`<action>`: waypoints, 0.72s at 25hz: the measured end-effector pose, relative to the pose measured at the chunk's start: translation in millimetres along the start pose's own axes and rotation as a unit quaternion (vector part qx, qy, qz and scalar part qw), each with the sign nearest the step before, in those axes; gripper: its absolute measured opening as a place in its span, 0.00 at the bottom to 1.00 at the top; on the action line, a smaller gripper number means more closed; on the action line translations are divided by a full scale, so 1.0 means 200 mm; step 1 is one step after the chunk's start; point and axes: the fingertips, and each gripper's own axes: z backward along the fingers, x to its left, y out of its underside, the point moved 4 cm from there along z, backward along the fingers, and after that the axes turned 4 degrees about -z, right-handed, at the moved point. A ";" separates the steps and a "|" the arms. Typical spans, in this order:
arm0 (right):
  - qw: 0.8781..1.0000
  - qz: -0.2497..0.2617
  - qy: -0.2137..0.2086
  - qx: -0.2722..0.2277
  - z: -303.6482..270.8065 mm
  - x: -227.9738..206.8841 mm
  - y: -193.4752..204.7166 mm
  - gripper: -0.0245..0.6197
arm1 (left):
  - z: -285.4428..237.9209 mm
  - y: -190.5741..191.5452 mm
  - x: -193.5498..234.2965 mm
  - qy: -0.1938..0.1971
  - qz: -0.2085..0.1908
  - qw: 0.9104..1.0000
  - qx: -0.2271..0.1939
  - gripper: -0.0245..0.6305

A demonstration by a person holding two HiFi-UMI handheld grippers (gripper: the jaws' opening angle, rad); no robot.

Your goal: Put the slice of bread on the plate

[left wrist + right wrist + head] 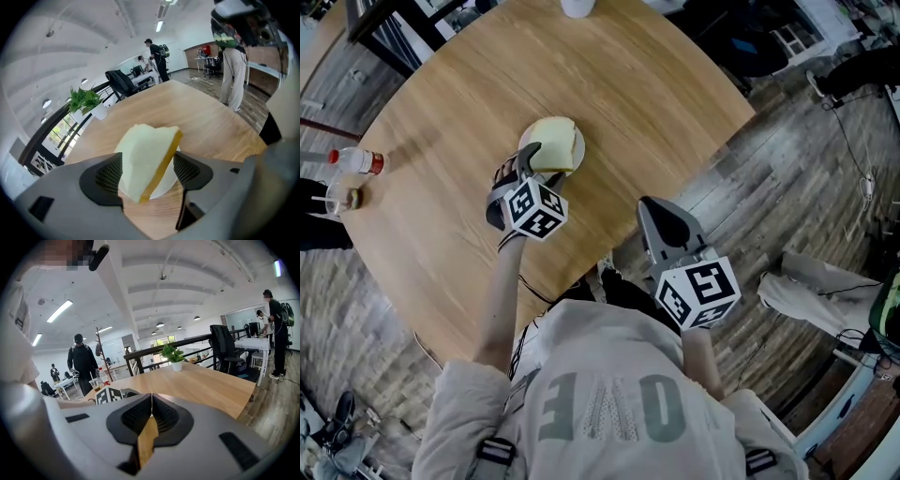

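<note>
Bread [145, 159]: tilted on its edge on the plate [167, 183], mid-surface [211, 126].
Left gripper [149, 173]: jaws wide either side of the bread, pads clear, judged a release.
Right gripper [151, 416]: jaws together, empty, not needed.

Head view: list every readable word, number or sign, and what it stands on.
"OE" on the sweatshirt; the letters before it are unclear.
Bottle label: too small to read.
Marker cubes: square patterns, no words.
</note>
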 end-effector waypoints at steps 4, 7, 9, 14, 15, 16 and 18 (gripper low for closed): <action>1.000 0.000 -0.005 0.001 0.00 0.00 0.00 0.07 | 0.02 -0.05 -0.01 0.017 0.023 0.999 -0.018 0.60; 1.000 0.000 -0.008 0.000 0.00 0.01 0.00 0.07 | 0.05 -0.08 0.01 0.017 0.038 0.999 -0.034 0.62; 1.000 0.000 -0.010 -0.001 0.00 0.02 0.00 0.07 | 0.09 -0.10 0.03 0.009 0.054 0.997 -0.051 0.65; 1.000 0.007 -0.009 -0.006 0.00 0.02 -0.01 0.07 | 0.27 -0.24 0.15 -0.017 0.163 0.975 -0.147 0.67; 1.000 0.010 -0.009 -0.007 0.00 0.02 -0.01 0.07 | 0.33 -0.27 0.19 -0.027 0.205 0.962 -0.180 0.67; 1.000 0.014 -0.009 -0.008 0.00 0.02 -0.02 0.07 | 0.39 -0.30 0.23 -0.039 0.243 0.945 -0.213 0.67; 1.000 0.023 -0.012 -0.014 0.00 0.02 -0.05 0.07 | 0.52 -0.35 0.31 -0.069 0.298 0.912 -0.272 0.67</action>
